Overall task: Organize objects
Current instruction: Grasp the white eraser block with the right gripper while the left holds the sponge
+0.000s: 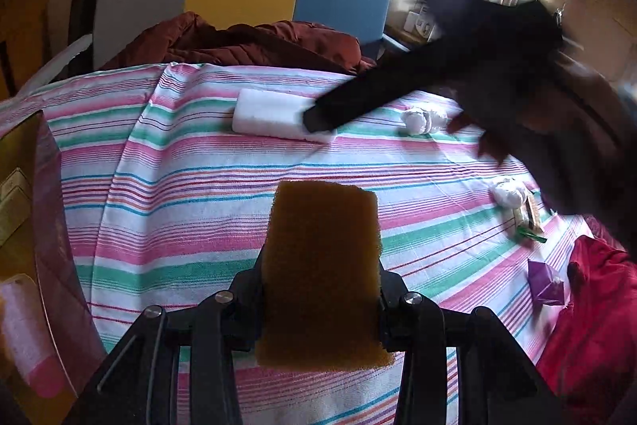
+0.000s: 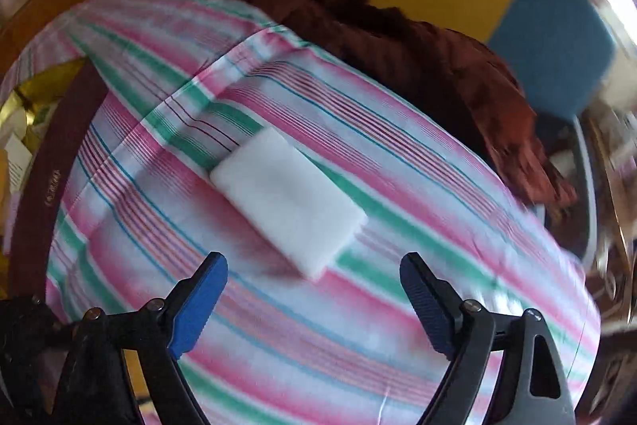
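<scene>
The left gripper [image 1: 318, 289] clamps a brown sponge [image 1: 320, 277] above the striped cloth [image 1: 179, 210]. The right gripper [image 2: 314, 277] hangs with jaws spread and empty, just short of a white sponge [image 2: 288, 198] lying on the cloth, near a rust-red jacket [image 2: 418, 54].

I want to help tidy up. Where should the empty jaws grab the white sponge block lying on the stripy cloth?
Probably across its two long sides, near the middle, coming from above. The white sponge block lies flat on the striped cloth, so only its sides offer a hold. It sits diagonally ahead of the open right gripper, whose jaws should line up across its narrow width.
</scene>
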`<state>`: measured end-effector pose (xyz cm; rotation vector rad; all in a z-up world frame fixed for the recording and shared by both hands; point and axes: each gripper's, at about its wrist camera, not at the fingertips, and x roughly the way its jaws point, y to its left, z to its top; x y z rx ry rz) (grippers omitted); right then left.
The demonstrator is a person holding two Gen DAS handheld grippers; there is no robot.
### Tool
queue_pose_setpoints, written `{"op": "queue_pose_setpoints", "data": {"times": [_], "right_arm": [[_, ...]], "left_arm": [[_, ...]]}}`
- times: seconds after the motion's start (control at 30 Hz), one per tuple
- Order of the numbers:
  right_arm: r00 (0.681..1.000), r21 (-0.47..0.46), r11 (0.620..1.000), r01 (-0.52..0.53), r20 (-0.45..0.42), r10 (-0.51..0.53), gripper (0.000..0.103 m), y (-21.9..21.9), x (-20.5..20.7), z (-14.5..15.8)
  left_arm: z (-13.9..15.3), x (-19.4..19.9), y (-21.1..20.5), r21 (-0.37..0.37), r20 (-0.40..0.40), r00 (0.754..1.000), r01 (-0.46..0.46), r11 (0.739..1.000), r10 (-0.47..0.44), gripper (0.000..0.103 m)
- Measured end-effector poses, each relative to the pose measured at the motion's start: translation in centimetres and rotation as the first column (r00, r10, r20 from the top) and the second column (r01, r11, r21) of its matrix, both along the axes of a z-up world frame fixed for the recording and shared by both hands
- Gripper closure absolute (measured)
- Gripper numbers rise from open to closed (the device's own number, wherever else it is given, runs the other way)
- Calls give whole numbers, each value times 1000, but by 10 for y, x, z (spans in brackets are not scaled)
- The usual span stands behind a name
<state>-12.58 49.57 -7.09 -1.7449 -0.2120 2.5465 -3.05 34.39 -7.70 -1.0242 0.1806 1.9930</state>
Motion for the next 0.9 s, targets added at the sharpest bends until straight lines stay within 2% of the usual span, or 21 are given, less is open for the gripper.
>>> {"op": "queue_pose_setpoints", "data": {"times": [0.17, 0.27, 0.3, 0.33, 0.37, 0.4, 0.53, 0.63, 0.73, 0.9], "right_arm": [[992, 16, 995, -98, 75, 96, 12, -8, -45, -25], [989, -8, 995, -101, 111, 102, 7, -6, -58, -35], [989, -24, 996, -91, 115, 93, 8, -4, -59, -36], [990, -42, 996, -79, 118, 83, 12, -2, -58, -36], [990, -80, 995, -66, 118, 75, 24, 0, -54, -35], [992, -79, 995, -57, 112, 66, 28, 0, -49, -34], [993, -53, 998, 19, 118, -12, 30, 0, -11, -31], [983, -88, 986, 140, 132, -128, 30, 7, 31, -31], [957, -168, 947, 273, 150, -249, 30, 14, 84, -32], [921, -219, 895, 389, 123, -370, 29, 11, 142, -34]], "left_arm": [[-4, -4, 0, 21, 20, 1000, 9, 1000, -9, 60], [-5, -6, 0, 32, 26, 1000, 8, 999, -9, 60], [-6, -6, 0, 35, 28, 1000, 7, 999, -8, 59], [-7, -7, 0, 36, 33, 999, 6, 999, -8, 59], [-7, -7, 1, 36, 36, 999, 6, 999, -8, 59], [-7, -7, 0, 36, 38, 999, 6, 999, -7, 59], [-7, -4, -2, 30, 33, 999, 7, 1000, -8, 59], [-5, -2, -7, 24, 35, 999, 2, 1000, -2, 59], [0, 4, -11, 3, 23, 1000, -9, 1000, 9, 59], [14, 21, -21, -10, -9, 1000, -2, 1000, 2, 59]]}}
